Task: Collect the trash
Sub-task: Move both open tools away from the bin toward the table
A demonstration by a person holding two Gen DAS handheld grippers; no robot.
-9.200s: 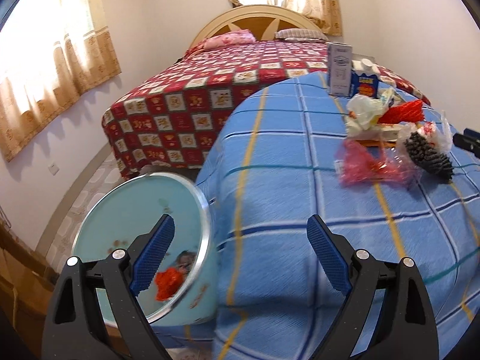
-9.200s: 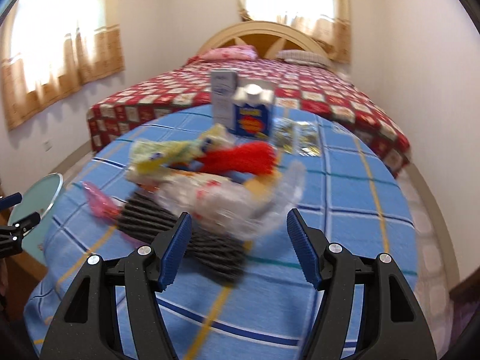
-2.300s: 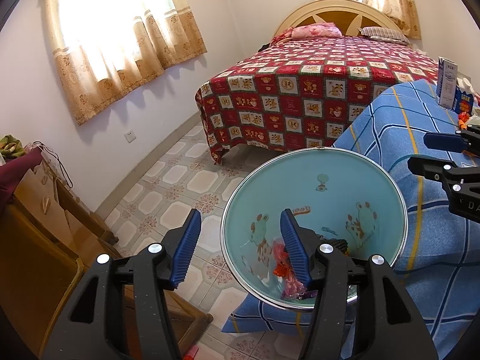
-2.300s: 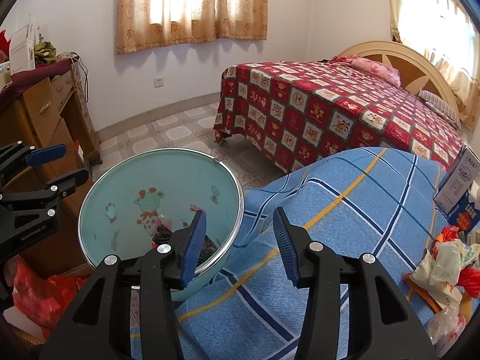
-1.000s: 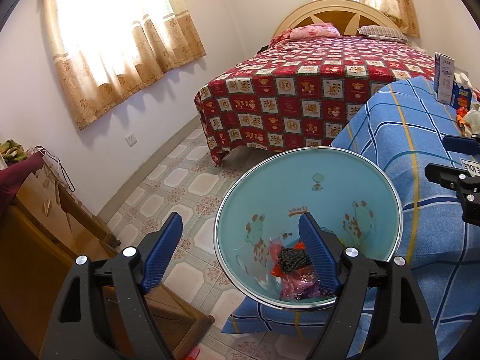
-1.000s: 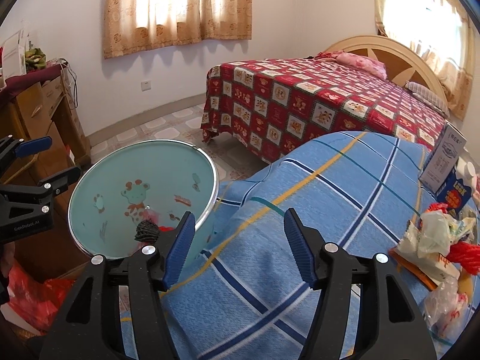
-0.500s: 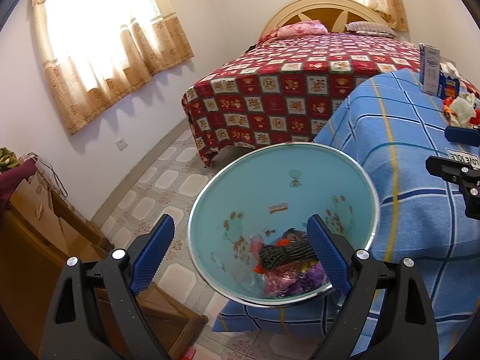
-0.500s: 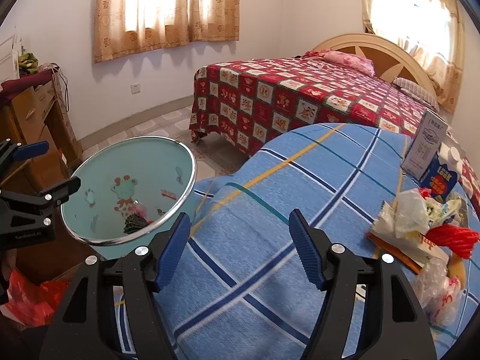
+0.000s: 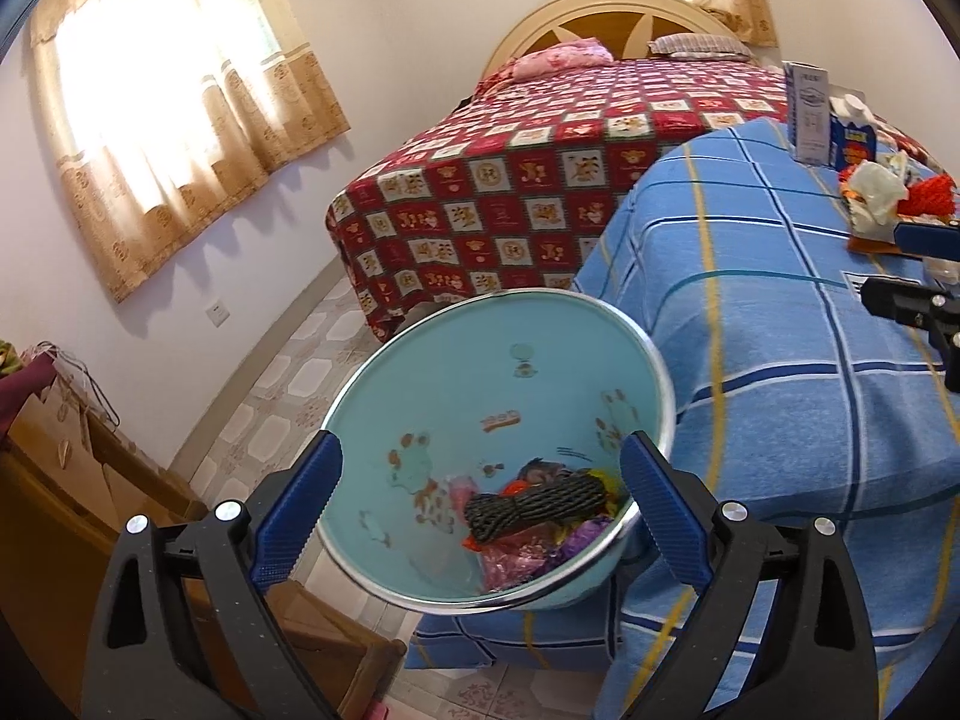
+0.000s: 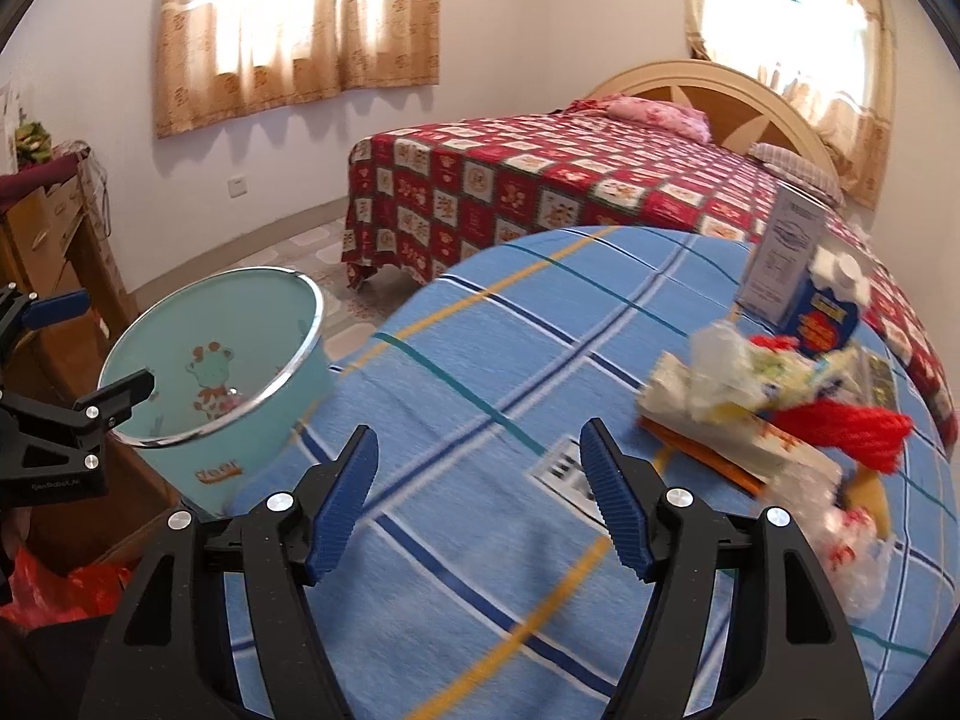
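My left fingers [image 9: 480,504] are spread, empty, over the teal bin [image 9: 420,396] holding black mesh trash [image 9: 534,507]. My right fingers [image 10: 480,498] are spread, empty, above the counter [image 10: 480,360]; remaining trash pile [image 10: 774,414] lies to their right.

Right gripper [image 10: 480,495] jaws apart over blue tablecloth [image 10: 480,360]; trash pile [image 10: 768,408] right.

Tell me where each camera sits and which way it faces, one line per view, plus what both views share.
Left wrist: rides the left hand-held gripper, open above the trash bin, facing the bed; the right hand-held gripper shows at the right edge.
Right wrist: rides the right hand-held gripper, open over the table, facing the trash pile; the left hand-held gripper shows at the left edge.
Shared: bin, table, bed, trash pile.
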